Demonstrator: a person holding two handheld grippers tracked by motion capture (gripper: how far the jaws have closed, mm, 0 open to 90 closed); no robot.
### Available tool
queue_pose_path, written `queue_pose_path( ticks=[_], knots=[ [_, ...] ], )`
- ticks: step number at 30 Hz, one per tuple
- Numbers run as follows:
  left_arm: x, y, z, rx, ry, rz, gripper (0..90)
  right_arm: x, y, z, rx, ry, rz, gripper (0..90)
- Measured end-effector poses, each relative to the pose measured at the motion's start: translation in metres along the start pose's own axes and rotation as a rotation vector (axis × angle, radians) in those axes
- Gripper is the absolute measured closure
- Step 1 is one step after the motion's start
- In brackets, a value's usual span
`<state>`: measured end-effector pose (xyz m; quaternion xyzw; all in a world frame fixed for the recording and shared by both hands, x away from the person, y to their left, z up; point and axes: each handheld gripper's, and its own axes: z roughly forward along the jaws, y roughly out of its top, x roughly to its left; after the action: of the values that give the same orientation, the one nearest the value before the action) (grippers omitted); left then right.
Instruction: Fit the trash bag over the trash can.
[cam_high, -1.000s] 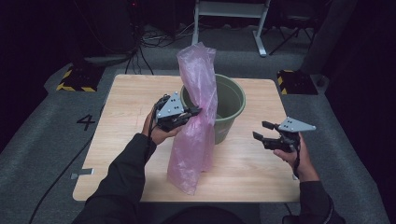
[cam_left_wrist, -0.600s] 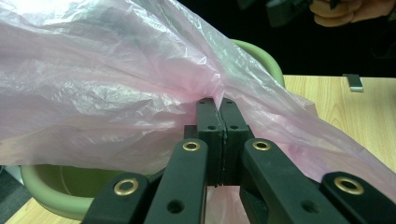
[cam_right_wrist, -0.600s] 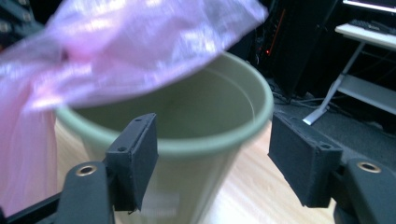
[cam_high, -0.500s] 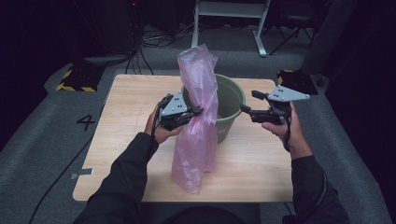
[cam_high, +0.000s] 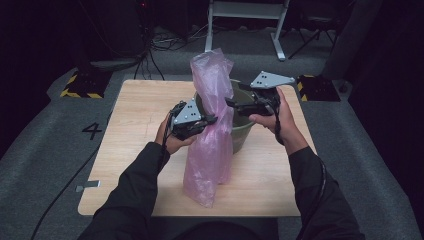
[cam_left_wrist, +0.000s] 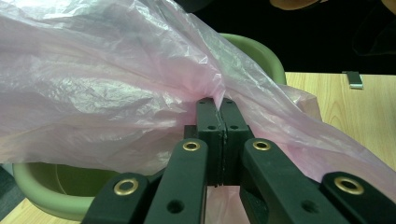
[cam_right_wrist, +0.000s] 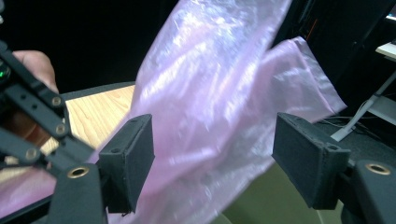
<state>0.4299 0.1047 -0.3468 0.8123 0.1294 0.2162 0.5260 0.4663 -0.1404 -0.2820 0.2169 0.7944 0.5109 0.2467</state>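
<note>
A tall pink plastic bag (cam_high: 212, 145) stands up in front of a green bucket (cam_high: 245, 127) on the wooden table (cam_high: 135, 125). My left gripper (cam_high: 212, 120) is shut on the bag's left side at mid-height. In the left gripper view the jaws (cam_left_wrist: 216, 100) pinch a fold of the pink film (cam_left_wrist: 116, 84) above the bucket rim (cam_left_wrist: 42, 196). My right gripper (cam_high: 231, 102) hovers over the bucket at the bag's upper right. Its jaws have just been opening. In the right gripper view the right gripper (cam_right_wrist: 212, 158) stands wide, with the bag (cam_right_wrist: 210, 93) between the pads, untouched.
A white metal stand (cam_high: 245, 15) and loose cables lie on the floor behind the table. Yellow-and-black blocks (cam_high: 80, 85) sit by the far corners. A floor mark "4" (cam_high: 92, 130) is at the left. The table's near and left parts are bare wood.
My right gripper has risen from the table's right side and swung left to the bag above the bucket, its jaws spreading. The left gripper and the bag have kept still.
</note>
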Motion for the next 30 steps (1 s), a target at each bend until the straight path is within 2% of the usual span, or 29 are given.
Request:
queue_pose_path(
  ticks=[4, 6, 8, 9, 10, 12, 13, 14, 15, 16, 19, 22, 26, 30],
  knots=[
    [0.000, 0.000, 0.000, 0.000, -0.001, 0.000, 89.3, 0.003, 0.006, 0.014, 0.022, -0.005, 0.010, 28.9],
    [0.000, 0.000, 0.000, 0.000, 0.000, 0.000, 89.3, 0.003, 0.007, 0.023, 0.047, -0.024, 0.010, 33.2],
    [0.000, 0.000, 0.000, 0.004, 0.003, 0.006, 89.3, 0.001, 0.006, 0.031, 0.083, -0.035, 0.015, 44.0],
    [-0.001, 0.001, 0.000, 0.006, 0.005, 0.014, 89.3, -0.001, 0.004, 0.038, 0.121, -0.032, 0.002, 58.9],
    [-0.001, 0.001, 0.000, 0.006, 0.005, 0.014, 89.3, -0.001, 0.004, 0.038, 0.121, -0.032, 0.002, 58.9],
    [-0.001, 0.001, 0.000, 0.009, 0.007, 0.019, 89.3, -0.003, 0.002, 0.043, 0.149, -0.017, 0.007, 71.0],
    [-0.002, 0.001, -0.001, 0.011, 0.007, 0.020, 89.3, -0.003, -0.001, 0.047, 0.168, 0.011, 0.009, 79.3],
    [-0.002, 0.001, -0.001, 0.012, 0.009, 0.022, 89.3, -0.003, -0.002, 0.049, 0.176, 0.017, 0.006, 83.9],
    [-0.002, 0.001, -0.001, 0.012, 0.009, 0.022, 89.2, -0.003, -0.002, 0.049, 0.176, 0.017, 0.006, 83.9],
    [-0.002, 0.002, -0.001, 0.012, 0.010, 0.023, 89.1, -0.004, -0.005, 0.051, 0.189, 0.033, 0.006, 89.6],
    [-0.002, 0.001, -0.003, 0.009, 0.018, 0.022, 87.8, -0.005, -0.006, 0.051, 0.203, 0.040, 0.000, 90.0],
    [-0.001, 0.000, -0.008, 0.001, 0.019, 0.023, 85.2, -0.003, -0.004, 0.048, 0.253, 0.024, -0.046, 90.0],
    [-0.001, 0.000, -0.010, -0.004, 0.029, 0.026, 85.5, -0.005, -0.003, 0.045, 0.279, 0.029, -0.050, 90.0],
    [-0.001, 0.001, -0.016, -0.017, 0.044, 0.024, 85.6, -0.005, -0.006, 0.039, 0.296, 0.066, -0.041, 90.0]
  ],
)
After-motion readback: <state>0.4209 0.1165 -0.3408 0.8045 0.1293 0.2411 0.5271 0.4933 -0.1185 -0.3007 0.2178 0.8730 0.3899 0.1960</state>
